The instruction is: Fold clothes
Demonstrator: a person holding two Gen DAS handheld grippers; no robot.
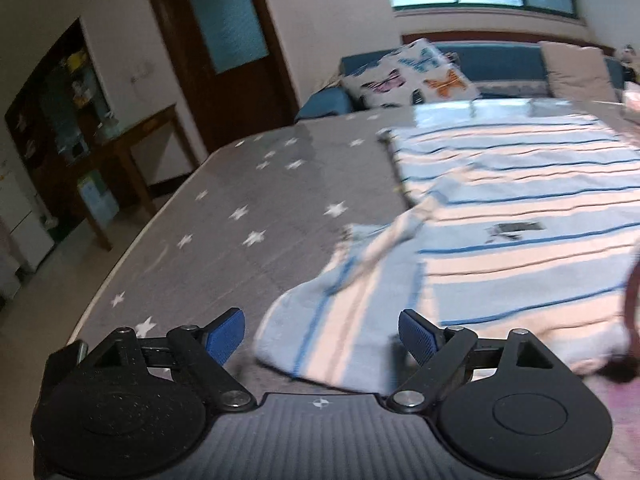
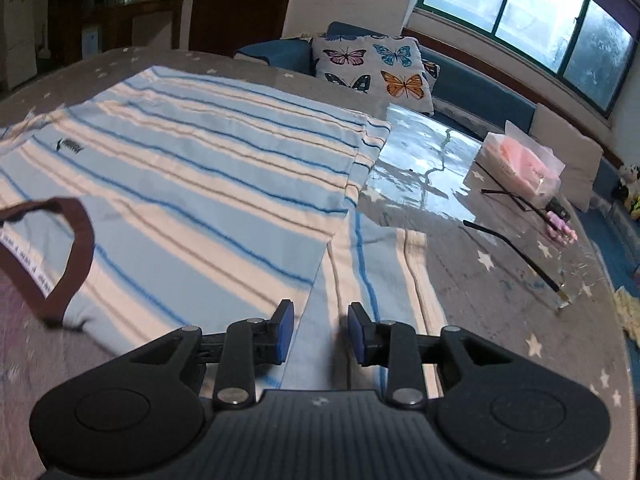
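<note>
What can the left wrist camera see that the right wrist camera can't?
Only the left wrist view shows the left gripper, jaws wide open by a sleeve. Only the right wrist view shows the right gripper, the brown collar, a tissue pack and black sticks. Both show the striped shirt, starry tablecloth and butterfly pillow.

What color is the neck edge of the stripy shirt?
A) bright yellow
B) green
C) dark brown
C: in the right wrist view the striped shirt has a dark brown collar band round its neck opening.
</note>
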